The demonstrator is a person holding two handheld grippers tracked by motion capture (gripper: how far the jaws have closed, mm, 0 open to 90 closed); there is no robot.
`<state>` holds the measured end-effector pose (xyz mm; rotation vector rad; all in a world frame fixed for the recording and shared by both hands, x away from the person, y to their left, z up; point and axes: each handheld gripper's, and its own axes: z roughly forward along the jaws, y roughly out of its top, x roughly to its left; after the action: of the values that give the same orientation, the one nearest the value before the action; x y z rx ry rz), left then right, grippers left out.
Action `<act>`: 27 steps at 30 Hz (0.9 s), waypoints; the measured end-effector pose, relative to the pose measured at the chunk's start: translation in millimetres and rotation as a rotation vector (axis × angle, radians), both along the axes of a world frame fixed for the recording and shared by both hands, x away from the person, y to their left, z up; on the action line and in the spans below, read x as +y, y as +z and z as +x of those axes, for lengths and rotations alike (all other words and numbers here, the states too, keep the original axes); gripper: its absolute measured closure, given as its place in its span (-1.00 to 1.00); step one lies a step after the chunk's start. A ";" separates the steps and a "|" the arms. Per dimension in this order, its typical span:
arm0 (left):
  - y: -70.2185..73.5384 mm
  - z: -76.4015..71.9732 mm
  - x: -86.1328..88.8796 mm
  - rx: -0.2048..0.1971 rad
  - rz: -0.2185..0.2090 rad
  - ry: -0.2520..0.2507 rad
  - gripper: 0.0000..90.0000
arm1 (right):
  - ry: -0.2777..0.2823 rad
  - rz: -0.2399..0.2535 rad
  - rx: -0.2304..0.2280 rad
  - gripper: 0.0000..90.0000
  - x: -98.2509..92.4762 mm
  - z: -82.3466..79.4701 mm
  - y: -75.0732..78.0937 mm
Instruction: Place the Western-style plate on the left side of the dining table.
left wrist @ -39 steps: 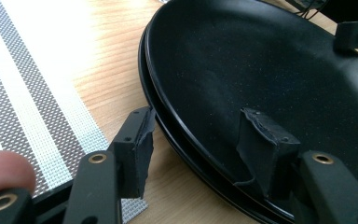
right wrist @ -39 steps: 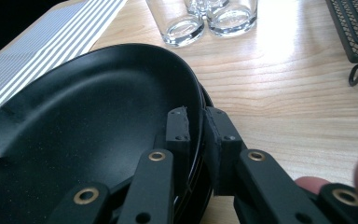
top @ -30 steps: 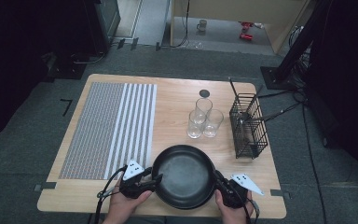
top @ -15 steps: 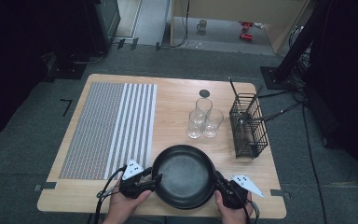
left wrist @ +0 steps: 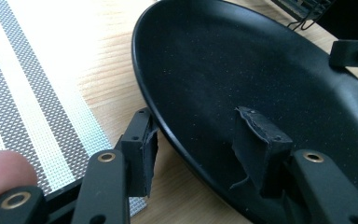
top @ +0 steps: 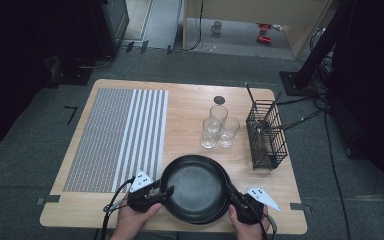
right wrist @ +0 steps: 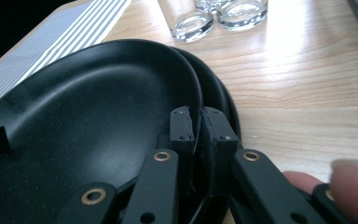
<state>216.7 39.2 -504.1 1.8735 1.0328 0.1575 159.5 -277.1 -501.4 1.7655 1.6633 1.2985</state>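
Nothing has changed over the last second: left gripper [left wrist: 196, 140] straddles the top black plate's [top: 197, 187] left rim, fingers spread (not pressing). Right gripper [right wrist: 200, 135] stays pinched on the right rim; the stack (near table [top: 190, 107] edge) isn't lifted yet.

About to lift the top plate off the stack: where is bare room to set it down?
Free: the striped placemat, and bare wood between it and the glasses. Crowded: glasses beside the wire rack, right of the plates.
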 end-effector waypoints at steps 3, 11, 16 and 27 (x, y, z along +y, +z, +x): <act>0.0 0.5 0.7 0.007 -0.007 -0.002 0.12 | 0.001 -0.005 -0.001 0.87 2.3 -0.3 0.0; 0.1 0.9 0.9 0.011 -0.011 -0.002 0.12 | 0.005 0.004 0.001 0.87 2.1 -0.3 -0.3; -0.2 2.3 2.2 0.023 -0.025 -0.005 0.11 | 0.006 0.010 0.001 0.87 2.6 -0.4 -0.8; 0.8 4.4 5.9 0.038 -0.048 -0.012 0.06 | 0.033 0.036 0.006 0.87 5.5 -0.1 -2.4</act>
<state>221.1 45.0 -503.3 1.8452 1.0425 0.0904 159.4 -271.6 -503.7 1.7711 1.6890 1.3471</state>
